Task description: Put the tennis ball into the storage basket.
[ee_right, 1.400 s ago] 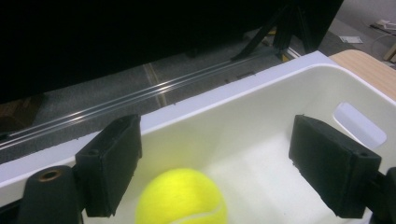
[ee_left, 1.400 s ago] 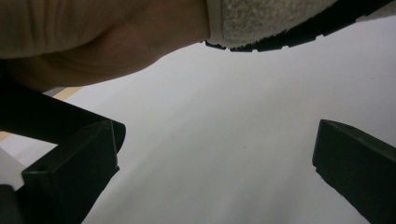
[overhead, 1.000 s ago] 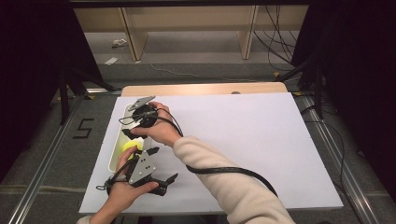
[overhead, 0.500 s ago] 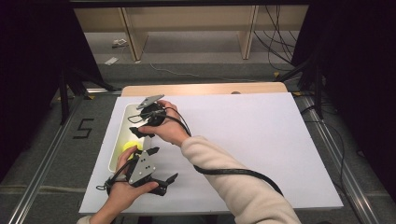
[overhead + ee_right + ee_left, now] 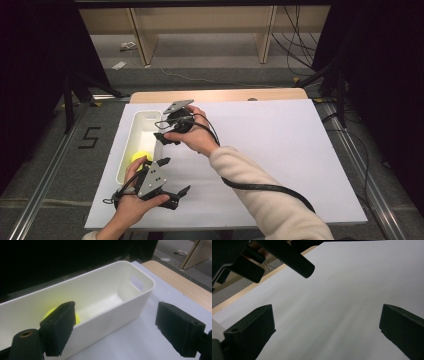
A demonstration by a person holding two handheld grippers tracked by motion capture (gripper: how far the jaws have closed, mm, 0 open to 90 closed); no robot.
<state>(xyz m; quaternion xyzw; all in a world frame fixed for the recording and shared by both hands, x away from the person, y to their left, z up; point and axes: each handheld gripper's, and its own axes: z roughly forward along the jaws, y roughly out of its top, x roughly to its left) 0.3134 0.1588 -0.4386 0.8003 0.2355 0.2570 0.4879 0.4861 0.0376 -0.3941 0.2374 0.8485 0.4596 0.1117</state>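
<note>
A long white bin (image 5: 131, 145) lay on the left part of the white surface (image 5: 280, 145), its length running away from the person. Inside it, near the end closest to the person, rested a yellow ball (image 5: 139, 157) — in the right gripper view the ball (image 5: 77, 317) was half hidden behind one jaw, and the bin (image 5: 105, 300) showed a handle slot in its far end wall.

The right gripper (image 5: 161, 138) was held above the surface just beside the right wall of the bin, around its middle. Its jaws stood wide apart and held nothing; in its own view the right gripper (image 5: 115, 330) had one jaw in front of the bin and the other over the bare white sheet.

The left gripper (image 5: 175, 177) was near the front edge of the surface, close to the near end of the bin, in the person's left hand (image 5: 131, 207). Its jaws were also wide and empty — the left gripper view showed the left gripper (image 5: 327, 335) over plain white sheet.
</note>
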